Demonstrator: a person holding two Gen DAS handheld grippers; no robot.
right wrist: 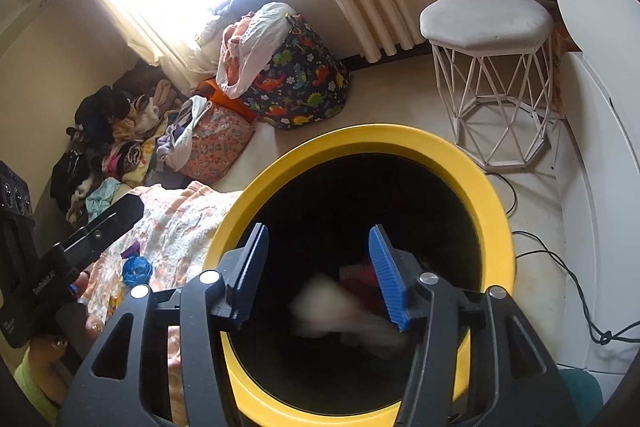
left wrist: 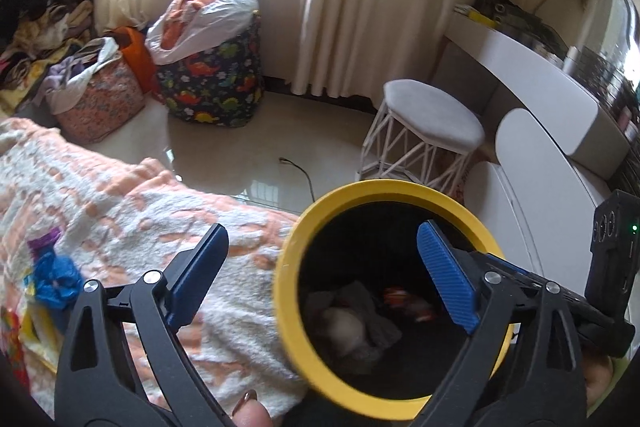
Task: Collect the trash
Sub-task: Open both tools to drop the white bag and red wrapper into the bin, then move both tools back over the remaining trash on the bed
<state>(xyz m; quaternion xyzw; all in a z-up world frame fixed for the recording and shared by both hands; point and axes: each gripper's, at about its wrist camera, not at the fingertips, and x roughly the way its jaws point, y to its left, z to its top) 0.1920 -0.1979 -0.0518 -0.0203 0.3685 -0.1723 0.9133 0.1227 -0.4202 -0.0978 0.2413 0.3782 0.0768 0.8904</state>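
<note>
Yellow-rimmed bin [right wrist: 400, 143] stands upright, mouth up, crumpled trash [right wrist: 340, 315] inside. Left gripper [left wrist: 320, 275] wide open, empty; right gripper [right wrist: 320, 275] half open, empty, above the mouth. No writing readable.

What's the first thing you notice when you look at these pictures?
The big yellow-rimmed bin grabs the eye first, sitting low in the middle with crumpled trash in its dark inside. The right hand-held gripper hangs over its mouth, blue fingers apart. Behind, a dinosaur-print bag stuffed with clothes stands on the floor by the curtain, and a white stool stands to the right.
</note>
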